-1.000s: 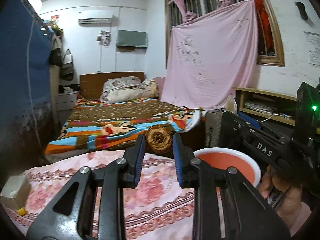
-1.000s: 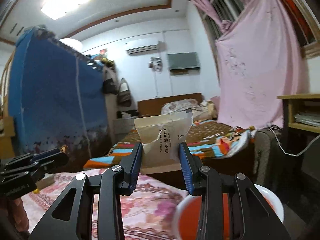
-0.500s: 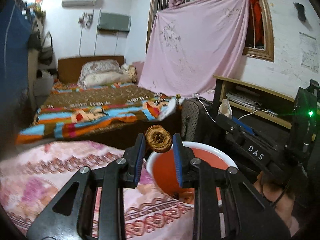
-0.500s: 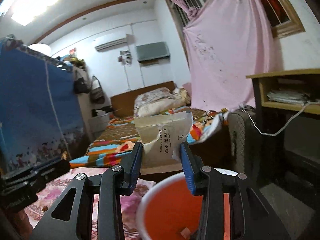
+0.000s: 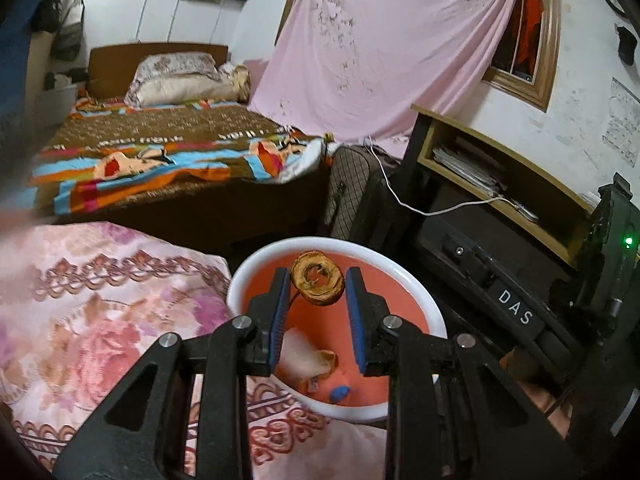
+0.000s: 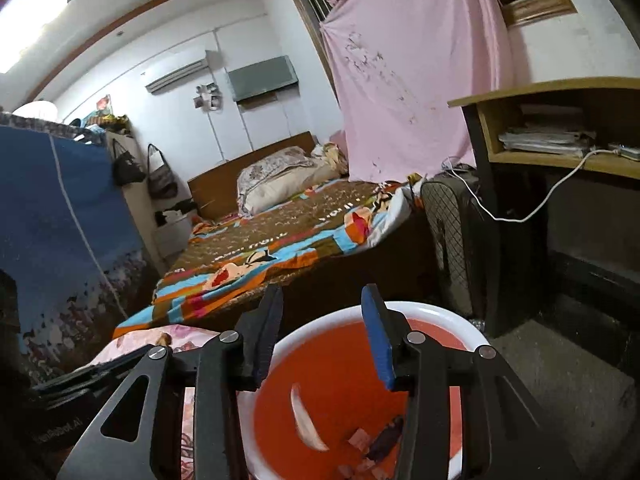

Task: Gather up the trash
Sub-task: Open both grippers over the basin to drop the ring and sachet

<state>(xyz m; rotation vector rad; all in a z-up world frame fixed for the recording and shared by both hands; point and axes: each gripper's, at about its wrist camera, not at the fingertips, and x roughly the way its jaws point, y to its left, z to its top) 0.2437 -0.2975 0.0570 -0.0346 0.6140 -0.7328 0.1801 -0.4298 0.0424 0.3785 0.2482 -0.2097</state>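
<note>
My left gripper (image 5: 316, 278) is shut on a brown dried ring (image 5: 318, 284) and holds it over the red bin with a white rim (image 5: 340, 242). In the right wrist view my right gripper (image 6: 322, 296) hangs over the same bin (image 6: 440, 314). Its jaws are opening and nothing is between them. A pale paper packet (image 6: 306, 420) shows as a blur inside the bin, below the jaws. The left wrist view shows the packet (image 5: 300, 356) down on the bin's floor among small scraps (image 5: 340, 392).
A pink floral cloth (image 5: 100, 300) covers the surface left of the bin. Behind it stands a bed with a striped blanket (image 5: 160, 160). A wooden desk (image 6: 560, 92), a white cable (image 6: 540, 208) and a checked case (image 6: 448, 232) crowd the right side.
Both grippers swung right and dipped over the bin. The right gripper let go of the paper packet, which dropped into the bin. The left still holds the ring.
</note>
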